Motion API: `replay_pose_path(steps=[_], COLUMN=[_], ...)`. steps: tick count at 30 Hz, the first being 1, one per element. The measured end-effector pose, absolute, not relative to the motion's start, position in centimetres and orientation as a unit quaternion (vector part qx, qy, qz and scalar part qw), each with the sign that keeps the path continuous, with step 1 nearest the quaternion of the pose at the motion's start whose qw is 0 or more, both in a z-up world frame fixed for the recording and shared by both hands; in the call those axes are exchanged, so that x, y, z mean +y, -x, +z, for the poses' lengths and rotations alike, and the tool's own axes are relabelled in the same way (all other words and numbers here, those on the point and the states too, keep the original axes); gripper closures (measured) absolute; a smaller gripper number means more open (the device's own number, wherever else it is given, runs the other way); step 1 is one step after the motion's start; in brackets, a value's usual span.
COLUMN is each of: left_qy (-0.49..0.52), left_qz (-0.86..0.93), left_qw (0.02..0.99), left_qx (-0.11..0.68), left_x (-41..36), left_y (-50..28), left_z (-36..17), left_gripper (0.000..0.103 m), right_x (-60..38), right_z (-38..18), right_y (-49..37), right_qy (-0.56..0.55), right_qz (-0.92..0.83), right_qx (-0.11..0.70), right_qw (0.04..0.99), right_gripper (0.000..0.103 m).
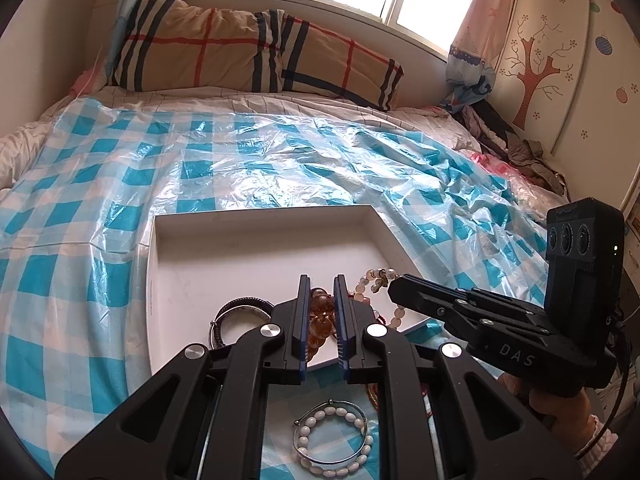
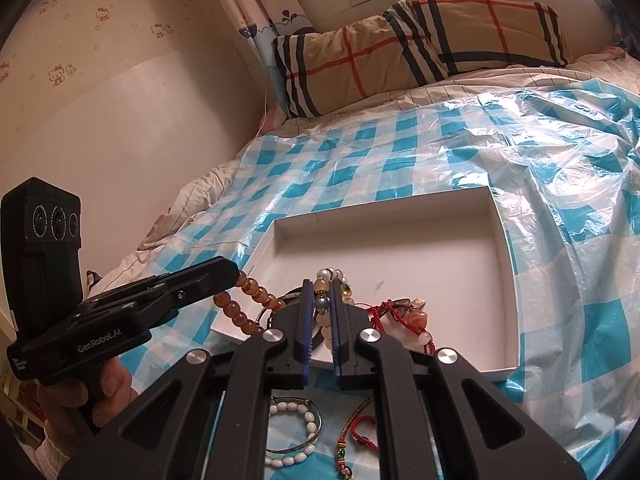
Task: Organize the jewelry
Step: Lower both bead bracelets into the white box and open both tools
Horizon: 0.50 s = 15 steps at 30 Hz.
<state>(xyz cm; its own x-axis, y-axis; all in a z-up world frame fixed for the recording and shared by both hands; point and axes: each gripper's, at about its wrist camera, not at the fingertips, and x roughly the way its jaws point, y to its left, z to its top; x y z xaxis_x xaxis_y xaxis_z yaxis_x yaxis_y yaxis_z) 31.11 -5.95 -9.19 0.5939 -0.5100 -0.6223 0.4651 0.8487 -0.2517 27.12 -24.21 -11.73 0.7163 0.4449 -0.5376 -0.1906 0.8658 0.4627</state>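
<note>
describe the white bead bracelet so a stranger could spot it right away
Start at the shallow white box on the blue-checked plastic sheet covering the bed. On the sheet just outside the box's near edge lies the white bead bracelet. Unlike the red cord pieces beside it, it has oval white beads around a thin metal bangle.

A bed [image 1: 24, 140] is covered by a striped pale sheet, over which a blue-and-white checked plastic sheet [image 1: 240, 160] is spread, crinkled on the right. At the head, a plaid pillow [image 1: 224, 48] is laid. A shallow white box [image 1: 256, 248] is set on the plastic. Just before the box, a white bead bracelet [image 1: 332, 440] and red and gold cords [image 2: 356, 436] are laid on the plastic.
</note>
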Motion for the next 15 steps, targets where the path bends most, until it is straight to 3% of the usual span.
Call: replay_pose_path(steps=[15], left_qy=[0.022], left_qz=[-0.261], left_qw=[0.893], left_qx=[0.366], left_x=[-6.2], left_y=[-31.9], left_z=[-10.8], left_gripper=[0.092], right_x=[-23.2], right_z=[-12.8], right_y=[-27.9], right_qy=[-0.186], right_qz=[0.179], right_qx=[0.346], right_qw=[0.902], right_gripper=[0.094])
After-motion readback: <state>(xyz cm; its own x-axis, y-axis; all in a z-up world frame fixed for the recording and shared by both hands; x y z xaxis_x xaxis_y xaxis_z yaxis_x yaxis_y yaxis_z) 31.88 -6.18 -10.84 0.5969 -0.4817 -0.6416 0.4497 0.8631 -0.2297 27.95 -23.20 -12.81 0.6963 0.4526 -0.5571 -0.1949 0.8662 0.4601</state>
